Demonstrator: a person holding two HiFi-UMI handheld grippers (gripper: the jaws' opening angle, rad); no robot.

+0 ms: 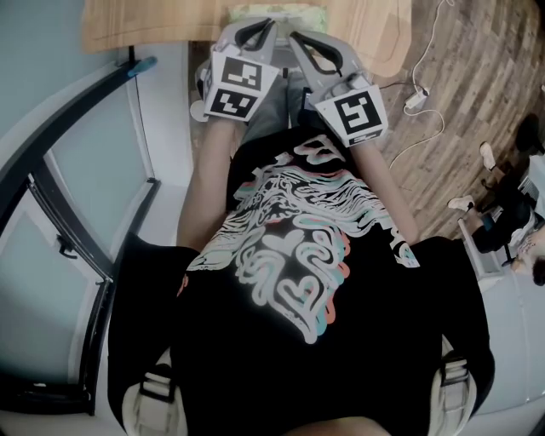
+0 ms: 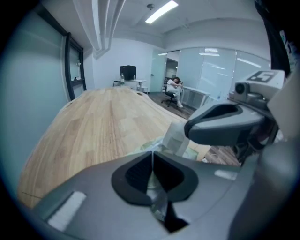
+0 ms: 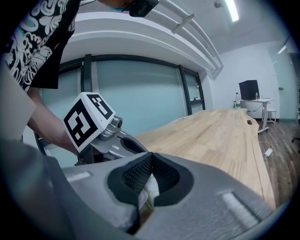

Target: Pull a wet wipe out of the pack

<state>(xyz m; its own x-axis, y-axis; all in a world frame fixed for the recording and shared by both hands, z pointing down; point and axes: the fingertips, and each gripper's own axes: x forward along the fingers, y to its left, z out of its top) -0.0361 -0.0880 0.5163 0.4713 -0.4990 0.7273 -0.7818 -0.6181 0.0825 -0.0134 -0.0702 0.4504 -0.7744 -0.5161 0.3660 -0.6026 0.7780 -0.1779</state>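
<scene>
The pale green wet wipe pack (image 1: 281, 12) lies at the near edge of the wooden table (image 1: 153, 21), mostly hidden behind both grippers. My left gripper (image 1: 258, 24) points down at it. In the left gripper view its jaws (image 2: 152, 157) are shut on a thin, translucent sheet (image 2: 158, 204), apparently a wet wipe, with the pack (image 2: 149, 146) just beyond them. My right gripper (image 1: 298, 41) sits close beside the left. It is shut (image 3: 151, 161) on a white piece (image 3: 149, 191), seemingly the pack's flap (image 2: 176, 138), held raised above the pack.
The long table (image 2: 103, 122) stretches away from the pack. A glass partition with a black frame (image 1: 85, 213) stands at the left. A white cable and plug (image 1: 417, 98) lie on the wood floor at the right. A person (image 2: 174, 89) sits at a far desk.
</scene>
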